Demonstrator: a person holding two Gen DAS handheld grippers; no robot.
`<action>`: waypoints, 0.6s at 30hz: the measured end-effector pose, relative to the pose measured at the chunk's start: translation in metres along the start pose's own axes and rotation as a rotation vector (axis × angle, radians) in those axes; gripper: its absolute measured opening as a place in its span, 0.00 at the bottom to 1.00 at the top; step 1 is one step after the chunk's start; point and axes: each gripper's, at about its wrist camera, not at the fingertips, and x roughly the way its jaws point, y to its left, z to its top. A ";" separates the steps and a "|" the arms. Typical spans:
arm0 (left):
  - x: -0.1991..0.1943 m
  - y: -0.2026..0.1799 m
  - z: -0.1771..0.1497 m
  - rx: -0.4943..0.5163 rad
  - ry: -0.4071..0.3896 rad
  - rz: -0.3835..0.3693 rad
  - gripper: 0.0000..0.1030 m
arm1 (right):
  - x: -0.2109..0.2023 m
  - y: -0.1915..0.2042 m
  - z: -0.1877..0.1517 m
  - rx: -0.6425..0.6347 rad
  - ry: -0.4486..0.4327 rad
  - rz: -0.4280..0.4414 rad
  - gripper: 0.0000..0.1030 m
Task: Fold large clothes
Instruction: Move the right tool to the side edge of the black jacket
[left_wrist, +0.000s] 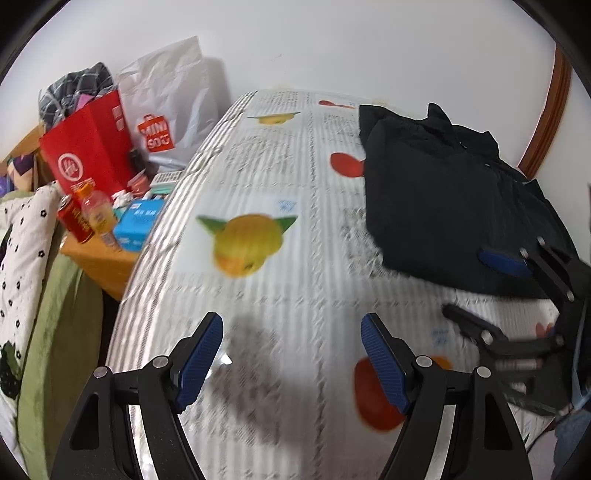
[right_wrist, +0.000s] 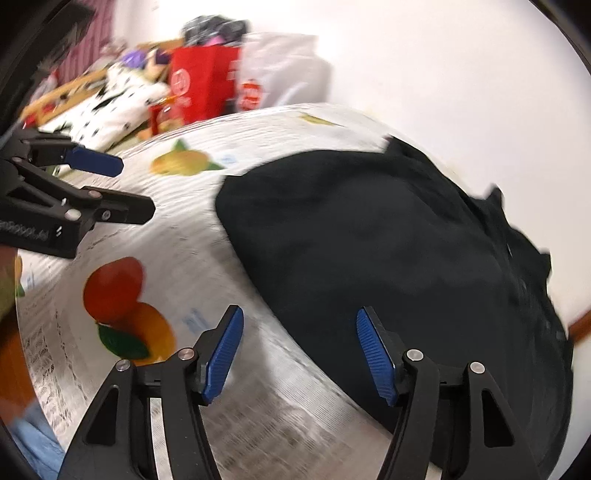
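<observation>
Each black tool (left_wrist: 291, 354) carries ribbed blue pads (left_wrist: 201, 360) (silver pivot screws).

Two wrist views, shared black garment (left_wrist: 443, 192)

A folded black fabric garment (left_wrist: 443, 199) lies on a white fruit-printed tablecloth (left_wrist: 280, 280). The left gripper (left_wrist: 291, 354) hovers over bare cloth, blue-padded jaws apart and empty. The right gripper (left_wrist: 491, 284) reaches in beside the garment's near edge.

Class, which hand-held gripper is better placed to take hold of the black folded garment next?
Probably the right hand-held gripper: its open jaws sit at the black folded garment edge; the left hand-held gripper hovers over bare tablecloth.
</observation>
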 end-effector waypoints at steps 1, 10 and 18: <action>-0.002 0.003 -0.004 -0.004 -0.001 -0.005 0.73 | 0.003 0.004 0.003 -0.008 -0.001 -0.007 0.61; -0.005 0.007 -0.016 -0.017 -0.005 -0.039 0.73 | 0.036 0.004 0.042 0.026 -0.010 -0.026 0.51; -0.003 -0.010 -0.013 0.008 -0.009 -0.055 0.73 | 0.025 -0.021 0.058 0.144 -0.058 0.038 0.09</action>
